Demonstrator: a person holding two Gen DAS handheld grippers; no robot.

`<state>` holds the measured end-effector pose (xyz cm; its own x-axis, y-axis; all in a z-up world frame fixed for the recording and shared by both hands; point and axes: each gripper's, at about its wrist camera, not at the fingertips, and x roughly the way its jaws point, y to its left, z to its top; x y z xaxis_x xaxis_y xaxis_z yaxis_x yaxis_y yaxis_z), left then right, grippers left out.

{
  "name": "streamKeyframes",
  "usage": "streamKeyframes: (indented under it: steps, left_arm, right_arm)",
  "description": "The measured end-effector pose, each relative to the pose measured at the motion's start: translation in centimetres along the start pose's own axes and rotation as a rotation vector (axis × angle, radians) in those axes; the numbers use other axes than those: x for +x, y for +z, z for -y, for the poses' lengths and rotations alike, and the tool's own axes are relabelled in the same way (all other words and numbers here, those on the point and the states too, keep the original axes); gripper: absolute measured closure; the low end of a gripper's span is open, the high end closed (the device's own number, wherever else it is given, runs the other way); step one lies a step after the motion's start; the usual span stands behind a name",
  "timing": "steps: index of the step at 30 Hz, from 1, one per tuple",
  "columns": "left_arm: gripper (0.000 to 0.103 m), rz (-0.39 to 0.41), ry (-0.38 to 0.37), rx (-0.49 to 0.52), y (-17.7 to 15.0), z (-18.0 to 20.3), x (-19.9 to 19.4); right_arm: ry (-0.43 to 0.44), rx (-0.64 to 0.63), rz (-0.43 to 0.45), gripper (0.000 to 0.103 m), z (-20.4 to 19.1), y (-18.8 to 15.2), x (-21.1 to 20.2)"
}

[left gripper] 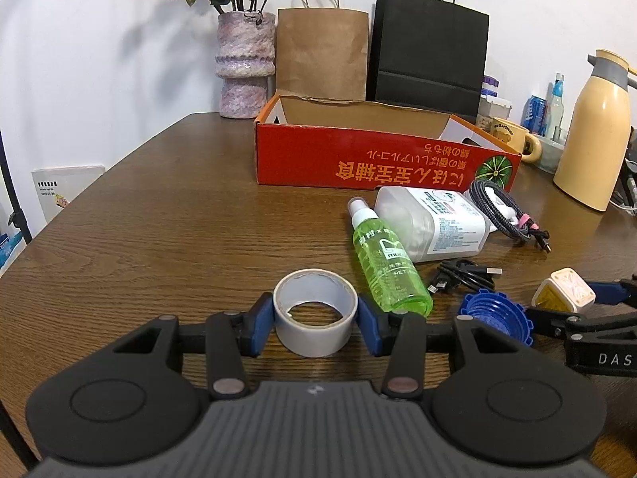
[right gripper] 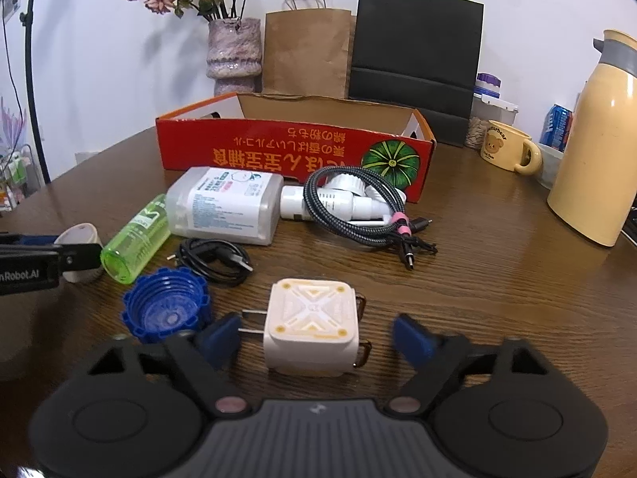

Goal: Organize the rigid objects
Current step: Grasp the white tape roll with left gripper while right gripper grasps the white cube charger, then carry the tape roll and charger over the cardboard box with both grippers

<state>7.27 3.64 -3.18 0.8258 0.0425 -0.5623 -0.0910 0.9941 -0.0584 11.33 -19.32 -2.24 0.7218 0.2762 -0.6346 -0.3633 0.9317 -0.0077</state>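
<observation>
My left gripper is shut on a roll of white tape standing on the wooden table; both blue pads touch its sides. My right gripper is open around a white plug-in charger lying on the table, with gaps on both sides. The charger also shows in the left wrist view. A red cardboard box, open on top, stands behind. A green spray bottle, a clear plastic bottle and a blue cap lie in between.
A braided cable, a black cable and a small white bottle lie before the box. A vase, paper bags, a yellow mug and a yellow thermos stand at the back and right.
</observation>
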Motion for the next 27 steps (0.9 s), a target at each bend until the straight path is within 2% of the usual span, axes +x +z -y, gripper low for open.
streamKeyframes:
  steps: [2, 8, 14, 21, 27]
  left_arm:
    - [0.057, 0.002, 0.004, -0.003, 0.1, 0.0, 0.0]
    - [0.057, 0.011, 0.002, -0.010, 0.3, -0.1, -0.5]
    - [0.057, 0.052, -0.007, -0.001, 1.3, 0.1, -1.9]
    - [0.057, 0.124, -0.022, 0.005, 4.0, 0.6, -3.2]
    - [0.057, 0.187, -0.022, 0.015, 7.2, 1.2, -3.6]
  right_arm:
    - [0.023, 0.001, 0.005, 0.039, -0.1, 0.0, -0.1]
    - [0.026, 0.013, 0.009, 0.039, 0.0, -0.2, -0.3]
    - [0.024, 0.041, 0.039, 0.039, 0.7, 0.3, -1.1]
    - [0.024, 0.051, 0.124, 0.039, 1.3, 2.5, -2.6]
    - [0.015, 0.045, 0.217, 0.039, 1.5, 5.7, -3.6]
